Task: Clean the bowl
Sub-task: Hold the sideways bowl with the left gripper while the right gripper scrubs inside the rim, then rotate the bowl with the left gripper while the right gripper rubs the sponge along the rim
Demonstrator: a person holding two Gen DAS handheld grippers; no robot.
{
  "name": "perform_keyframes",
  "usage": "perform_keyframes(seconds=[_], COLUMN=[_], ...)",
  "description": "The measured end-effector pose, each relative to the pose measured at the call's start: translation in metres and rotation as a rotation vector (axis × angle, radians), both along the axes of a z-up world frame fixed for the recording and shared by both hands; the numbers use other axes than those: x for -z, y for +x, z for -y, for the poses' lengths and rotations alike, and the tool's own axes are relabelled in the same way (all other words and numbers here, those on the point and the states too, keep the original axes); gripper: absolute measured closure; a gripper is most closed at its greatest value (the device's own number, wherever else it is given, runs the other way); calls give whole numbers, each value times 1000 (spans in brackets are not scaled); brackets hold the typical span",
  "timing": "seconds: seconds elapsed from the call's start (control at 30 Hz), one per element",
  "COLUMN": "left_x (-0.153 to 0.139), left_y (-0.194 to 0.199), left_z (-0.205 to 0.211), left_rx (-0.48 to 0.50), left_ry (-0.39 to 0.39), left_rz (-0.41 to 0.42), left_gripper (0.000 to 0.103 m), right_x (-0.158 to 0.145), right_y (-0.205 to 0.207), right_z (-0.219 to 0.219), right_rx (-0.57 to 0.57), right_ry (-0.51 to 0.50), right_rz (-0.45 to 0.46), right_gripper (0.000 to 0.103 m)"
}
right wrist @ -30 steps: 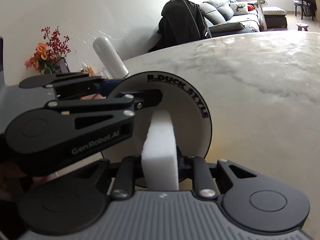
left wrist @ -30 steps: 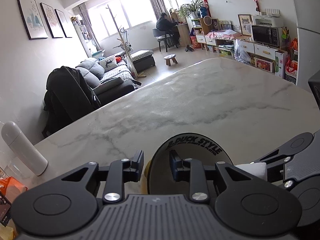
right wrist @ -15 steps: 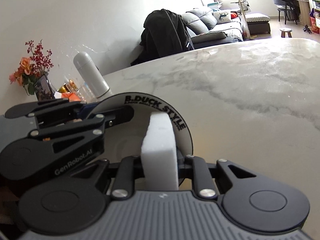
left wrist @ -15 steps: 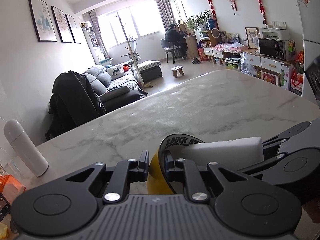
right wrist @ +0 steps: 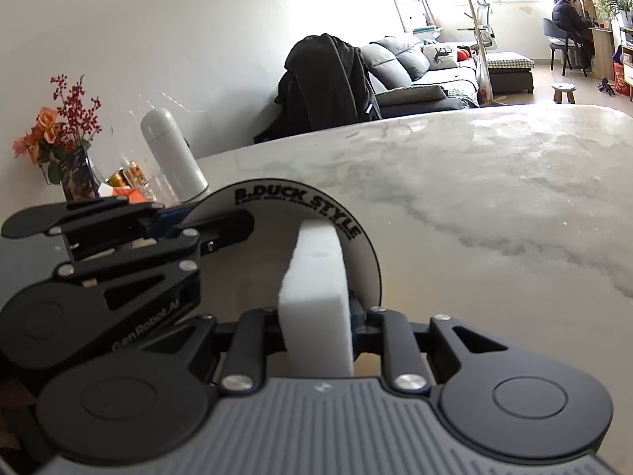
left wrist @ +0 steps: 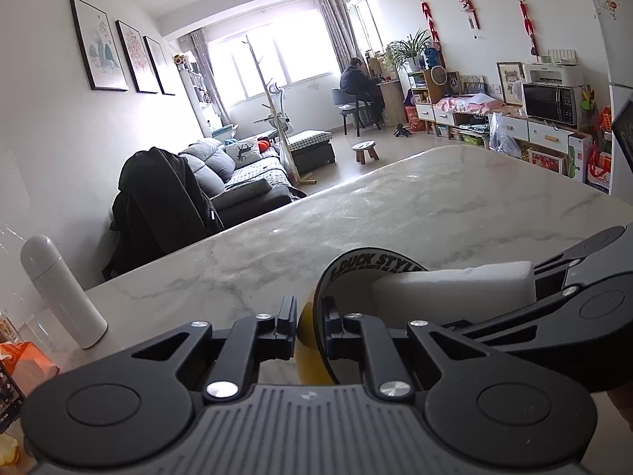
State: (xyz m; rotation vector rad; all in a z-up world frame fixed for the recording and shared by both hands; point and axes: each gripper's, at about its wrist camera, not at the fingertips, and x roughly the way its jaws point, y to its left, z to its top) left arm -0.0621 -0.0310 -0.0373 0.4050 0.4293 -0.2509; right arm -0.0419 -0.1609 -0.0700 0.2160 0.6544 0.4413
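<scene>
The bowl [left wrist: 348, 297], yellow outside with black lettering round its pale inside, stands on edge above the marble table [left wrist: 395, 206]. My left gripper [left wrist: 307, 316] pinches its rim, jaws still closing on it. From the right, my right gripper [left wrist: 542, 277] holds a white sponge [left wrist: 451, 289] that reaches across the bowl's inside. In the right wrist view the sponge [right wrist: 316, 269] sits between the pads of the right gripper [right wrist: 316, 316], whose jaws are easing open, and its front end is in the bowl [right wrist: 273, 237]. The left gripper [right wrist: 205, 221] grips the rim at the left.
A white flask [left wrist: 63, 289] stands at the table's left end, beside an orange packet [left wrist: 23, 360] and a vase of flowers [right wrist: 67, 146]. A chair draped with a black coat [left wrist: 158, 198] stands beyond the far edge. A person sits at a desk far off.
The left jaws have narrowed onto the bowl's rim. The sponge has come from the right edge of the left view to lie across the bowl's inside. Both views have tipped up a little.
</scene>
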Motion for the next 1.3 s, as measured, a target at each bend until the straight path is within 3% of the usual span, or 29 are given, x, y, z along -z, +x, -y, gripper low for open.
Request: perform_keyframes(seconds=[0.47, 0.8, 1.1, 1.3], left_x=[2, -1, -1, -2], left_y=[-15, -17, -15, -11], left_z=[-16, -21, -22, -20], left_rx=[-40, -49, -61, -64], left_ry=[-22, -40, -32, -19], left_rz=[-28, -51, -70, -76], left_gripper=[90, 90, 90, 90], right_x=[-5, 2, -10, -3], right_y=[-14, -18, -19, -17], right_z=[9, -11, -4, -7], right_rx=[1, -61, 1, -21], right_ry=[128, 128, 55, 66], right_rz=[-34, -73, -14, -40], right_gripper=[82, 82, 82, 82])
